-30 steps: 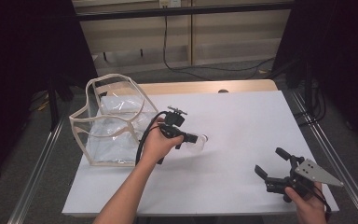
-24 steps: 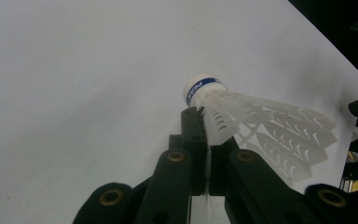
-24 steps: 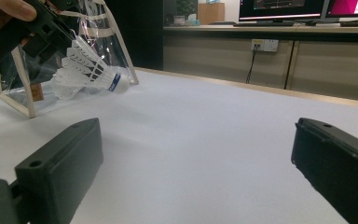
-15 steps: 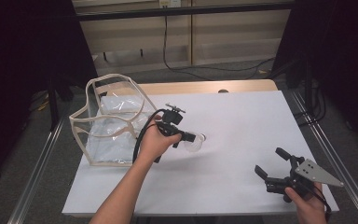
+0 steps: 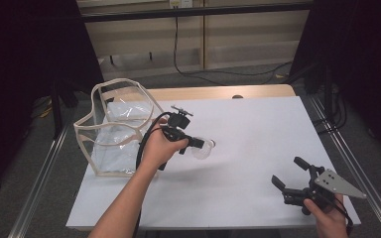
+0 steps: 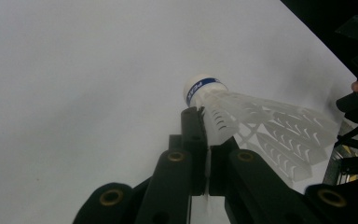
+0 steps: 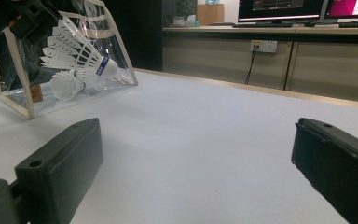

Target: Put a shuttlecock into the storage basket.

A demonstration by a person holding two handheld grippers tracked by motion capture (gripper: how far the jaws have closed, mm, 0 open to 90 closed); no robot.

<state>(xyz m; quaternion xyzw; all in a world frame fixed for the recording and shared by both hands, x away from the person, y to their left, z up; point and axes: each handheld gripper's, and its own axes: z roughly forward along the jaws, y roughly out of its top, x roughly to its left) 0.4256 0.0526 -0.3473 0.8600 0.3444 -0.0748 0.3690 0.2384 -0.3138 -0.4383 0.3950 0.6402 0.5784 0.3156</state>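
— What's on the broad white desk point(image 5: 258, 148) from where you stand?

— Biggest thing is the clear plastic bag with cream fabric edging point(image 5: 114, 129), standing open at the left edge. Just beside it, the left tool point(image 5: 198, 144) is clamped on a white feathered shuttlecock with a blue band round its rounded cork nose point(image 6: 242, 121).

— Clamped where?

— On the skirt, near the edge of the feathers. In the left gripper view the two black jaws are pressed together with only a sliver of vane between them. The nose points away from the tool, out over the bare desk, and I can't tell whether it rests on the surface or hangs just above.

— Will it take that grip?

— I'd guess so, barely. It must weigh almost nothing, but the vanes are thin and springy; squeeze hard and they'd crease or snap. The cork end would be the firmer place to hold, though it's round and could slip.

— And the other hand?

— The right tool point(image 5: 291, 184) sits low near the front right corner, jaws wide apart, holding nothing, well apart from everything.

— Anything in the way?

— From the right gripper view, a second white shuttlecock point(image 7: 67, 86) seems to lie inside the bag. The bag's floppy rim looks like the only obstacle.
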